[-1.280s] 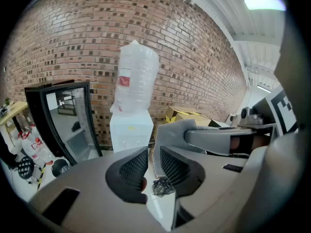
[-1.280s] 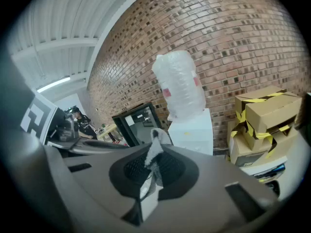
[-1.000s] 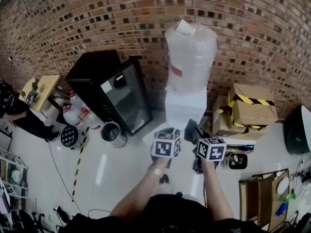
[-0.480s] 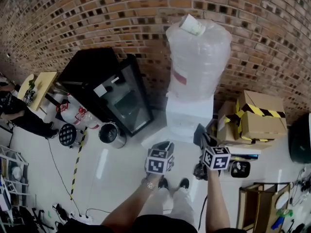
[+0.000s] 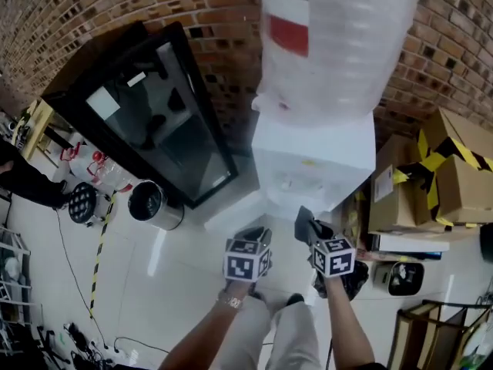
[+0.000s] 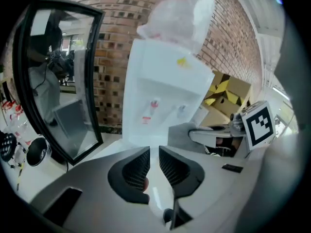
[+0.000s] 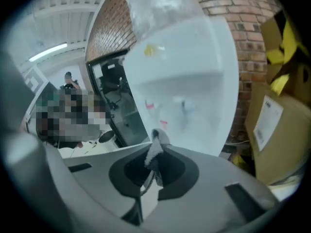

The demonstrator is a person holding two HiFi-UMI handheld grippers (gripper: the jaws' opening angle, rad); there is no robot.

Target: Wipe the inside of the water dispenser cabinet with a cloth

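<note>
Two grippers, one cloth, one water dispenser before you.
Your right gripper pinches the cloth; your left gripper holds nothing, jaws nearly together.

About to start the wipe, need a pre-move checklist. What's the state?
1. Is the cloth held in the right hand-held gripper? Ok, jaws shut on it.
2. Is the left hand-held gripper free? Ok, jaws nearly together with nothing between.
3. Is the dispenser ahead of both? Ok.
4. Is the cabinet door open? Cannot tell, the lower front is hidden.
5. Is the bottle seated on top? Ok.
</note>
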